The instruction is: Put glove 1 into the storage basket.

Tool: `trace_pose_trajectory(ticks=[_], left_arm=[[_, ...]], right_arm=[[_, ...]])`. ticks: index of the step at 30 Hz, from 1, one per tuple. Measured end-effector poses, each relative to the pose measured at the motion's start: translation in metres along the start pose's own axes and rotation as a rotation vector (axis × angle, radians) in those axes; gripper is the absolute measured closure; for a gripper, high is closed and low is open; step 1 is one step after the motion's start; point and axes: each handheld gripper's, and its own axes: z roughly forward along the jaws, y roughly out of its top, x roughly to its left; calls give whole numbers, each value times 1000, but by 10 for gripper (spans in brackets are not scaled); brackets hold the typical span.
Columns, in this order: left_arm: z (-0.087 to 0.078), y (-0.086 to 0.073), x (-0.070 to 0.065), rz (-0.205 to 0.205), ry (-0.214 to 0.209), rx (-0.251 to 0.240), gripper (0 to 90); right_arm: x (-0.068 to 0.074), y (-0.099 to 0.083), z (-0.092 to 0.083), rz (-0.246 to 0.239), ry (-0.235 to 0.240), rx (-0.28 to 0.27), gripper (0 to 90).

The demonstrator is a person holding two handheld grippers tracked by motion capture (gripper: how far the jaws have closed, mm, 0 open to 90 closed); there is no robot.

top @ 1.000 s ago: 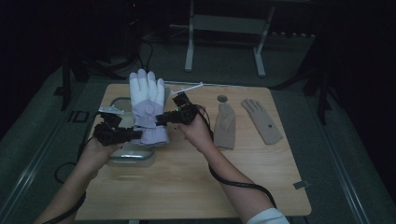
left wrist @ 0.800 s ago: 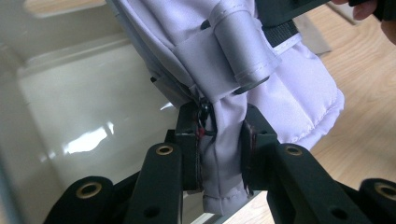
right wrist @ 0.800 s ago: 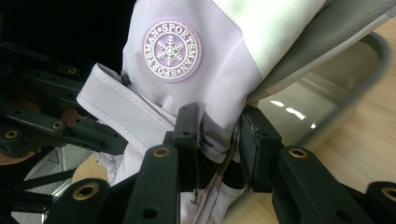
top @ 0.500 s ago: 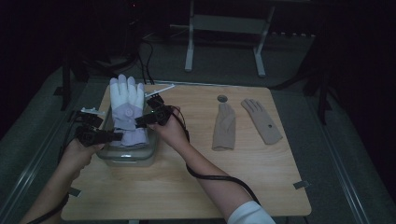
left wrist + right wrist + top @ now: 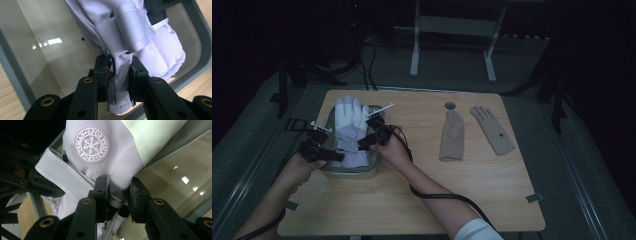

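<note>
A pale lilac ski glove (image 5: 349, 131) with white fingers hangs over a grey tray (image 5: 374, 166) at the table's left. My left gripper (image 5: 334, 156) is shut on the glove's cuff (image 5: 120, 82) above the tray's glossy floor. My right gripper (image 5: 362, 144) is shut on the glove's fabric (image 5: 117, 187) just below a round snowflake badge (image 5: 92, 143). A grey wrist strap (image 5: 135, 32) runs across the glove. The glove's fingers point away from me, over the tray's far end.
Two beige gloves lie flat on the wooden table (image 5: 412, 200) to the right: one folded (image 5: 452, 136), one spread (image 5: 493, 129). A round hole (image 5: 450, 105) sits in the tabletop near them. A cable (image 5: 437, 195) trails from the right hand. Stand legs (image 5: 414, 50) rise behind the table.
Both hands have carried the glove left and down, from above the table's middle-left to over the grey tray. Both grips stay the same.
</note>
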Motion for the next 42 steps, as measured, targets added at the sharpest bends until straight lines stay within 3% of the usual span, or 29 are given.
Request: trace_pose_trajectory(ticks=[7, 13, 15, 17, 20, 23, 25, 27, 30, 34, 38, 42], left_arm=[[7, 1, -1, 6, -1, 69, 726], [8, 5, 5, -29, -32, 111, 724], [8, 5, 7, -33, -41, 109, 723], [8, 5, 8, -47, -46, 99, 721], [9, 6, 6, -42, -35, 107, 712], [9, 7, 7, -58, -37, 100, 651], [9, 7, 3, -41, 41, 85, 523], [7, 6, 1, -37, 64, 44, 430], [-4, 6, -5, -24, 112, -50, 385], [-18, 7, -24, 21, 135, -141, 387], [-22, 9, -45, 52, 94, -196, 398], [-20, 12, -59, 45, 24, -254, 405]], right_arm=[[-2, -5, 10, -1, -20, 67, 709], [-1, 0, 10, -5, -12, 113, 637], [-2, 2, 5, -3, 5, 106, 584], [-1, 4, 1, -34, -12, 103, 492], [-1, 3, -6, -66, -21, 74, 466], [-3, 4, -15, -61, 4, 44, 435], [-5, 4, -22, -53, 18, 23, 405], [-7, 5, -28, -46, 28, 16, 383], [-10, 4, -40, -52, 37, -19, 339], [-14, 3, -55, -79, 49, -45, 328], [-16, 0, -68, -107, 41, -62, 333], [-19, -4, -78, -139, 30, -67, 337]])
